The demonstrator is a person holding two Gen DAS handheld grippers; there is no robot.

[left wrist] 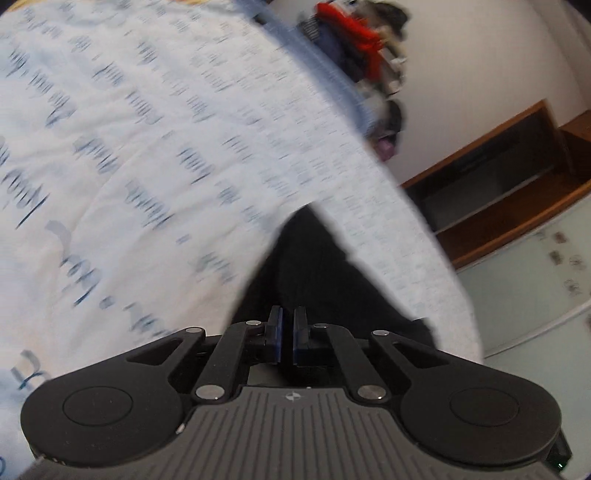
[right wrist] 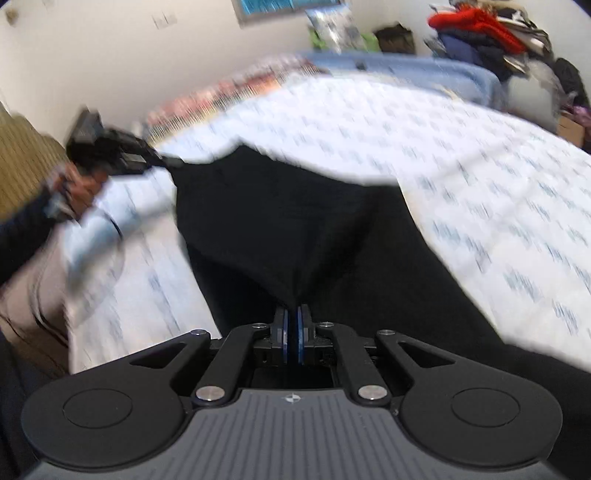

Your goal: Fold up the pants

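**Black pants stretched between two grippers over the bed**

The black pants point(right wrist: 295, 221) lie spread across the near part of a bed, over a white sheet printed with small blue marks point(right wrist: 461, 155). In the right wrist view the cloth rises in taut folds toward the right gripper point(right wrist: 292, 325), whose blue-padded fingers point(right wrist: 283, 339) are clenched on a bunched edge of the fabric. At the far left of that view the left gripper point(right wrist: 162, 160), held in the person's hand point(right wrist: 79, 184), meets a far corner of the pants and the cloth pulls to a point there.

In the left wrist view, the left gripper point(left wrist: 288, 325) has its pads drawn close together with a narrow gap, and the dark pants point(left wrist: 314, 266) lie directly in front of them. Whether cloth sits in that gap, I cannot tell.

Both views are smeared by motion blur. Beyond the bed's far right corner a heap of clothes, red on top point(right wrist: 480, 26), stands against the white wall. A wooden shelf unit point(left wrist: 517, 184) is at the right of the left wrist view.
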